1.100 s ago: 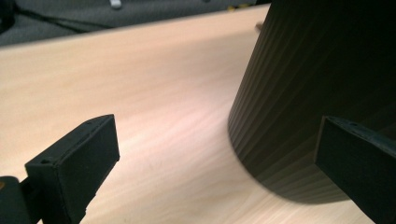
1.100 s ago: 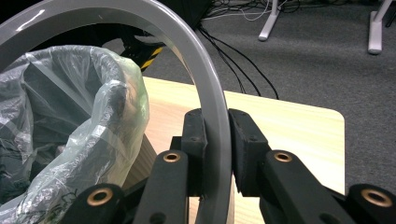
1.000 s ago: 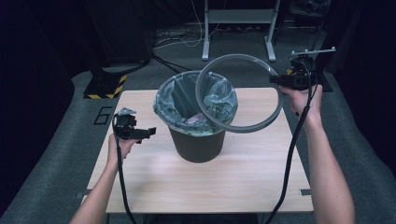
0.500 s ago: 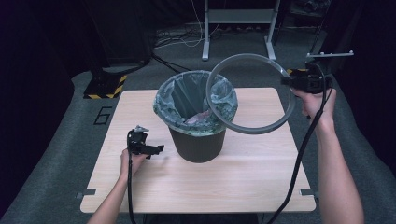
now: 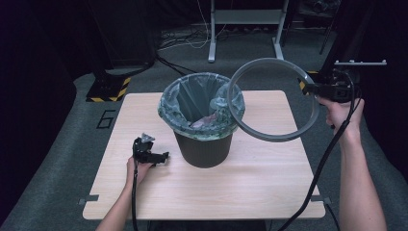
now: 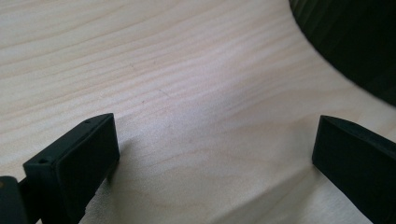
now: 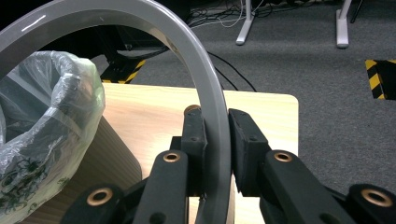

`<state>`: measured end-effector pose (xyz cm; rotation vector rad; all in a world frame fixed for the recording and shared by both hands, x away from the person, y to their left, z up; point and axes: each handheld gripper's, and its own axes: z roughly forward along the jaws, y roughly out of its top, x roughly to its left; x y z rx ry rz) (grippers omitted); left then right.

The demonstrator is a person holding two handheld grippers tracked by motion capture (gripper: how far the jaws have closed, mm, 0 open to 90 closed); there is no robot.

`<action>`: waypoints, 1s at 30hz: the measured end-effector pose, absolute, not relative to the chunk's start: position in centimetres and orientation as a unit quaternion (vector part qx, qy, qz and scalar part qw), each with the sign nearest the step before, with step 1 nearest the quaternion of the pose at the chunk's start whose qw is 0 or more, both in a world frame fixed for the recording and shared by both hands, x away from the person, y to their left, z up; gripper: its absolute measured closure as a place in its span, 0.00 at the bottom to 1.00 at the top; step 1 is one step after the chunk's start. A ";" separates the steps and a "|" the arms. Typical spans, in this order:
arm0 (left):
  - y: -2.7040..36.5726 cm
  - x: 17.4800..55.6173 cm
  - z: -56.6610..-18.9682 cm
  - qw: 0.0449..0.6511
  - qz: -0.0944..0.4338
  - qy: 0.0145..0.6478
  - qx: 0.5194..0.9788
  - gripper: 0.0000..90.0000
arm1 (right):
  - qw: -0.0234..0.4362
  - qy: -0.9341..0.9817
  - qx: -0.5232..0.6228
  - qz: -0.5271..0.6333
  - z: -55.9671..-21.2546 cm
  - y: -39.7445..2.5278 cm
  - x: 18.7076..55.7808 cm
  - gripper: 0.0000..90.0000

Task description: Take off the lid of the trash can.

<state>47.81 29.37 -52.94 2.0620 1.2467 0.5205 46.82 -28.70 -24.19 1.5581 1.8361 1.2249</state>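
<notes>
A dark waste bin lined with a clear plastic bag stands mid-table. A grey ring hangs tilted in the air to the bin's right, overlapping its rim. My right gripper is shut on the ring's far right edge; in the right gripper view both jaws pinch the grey ring with the bag at left. My left gripper rests low on the table just left of the bin, open. In the left gripper view its pads stand wide apart over bare wood, the bin's wall at upper right.
The wooden table has free surface in front of and to the right of the bin. Beyond it lie grey carpet, a metal stand's legs, cables and a yellow-black striped base. Something crumpled lies inside the bin.
The right gripper has carried the ring further to the right, away from over the bin. The left gripper has come down and toward the bin's base.
</notes>
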 end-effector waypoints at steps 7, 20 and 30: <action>29.4 47.6 -52.9 0.330 0.201 0.483 0.786 0.00 | 0.222 0.654 0.571 0.444 -24.7 -29.8 46.5 0.86; 29.5 47.6 -53.0 0.326 0.209 0.501 0.774 0.00 | 0.218 0.642 0.589 0.439 -26.1 -32.1 45.7 0.86; 29.5 47.6 -53.0 0.326 0.210 0.502 0.773 0.00 | 0.220 0.640 0.598 0.430 -27.0 -33.1 45.5 0.86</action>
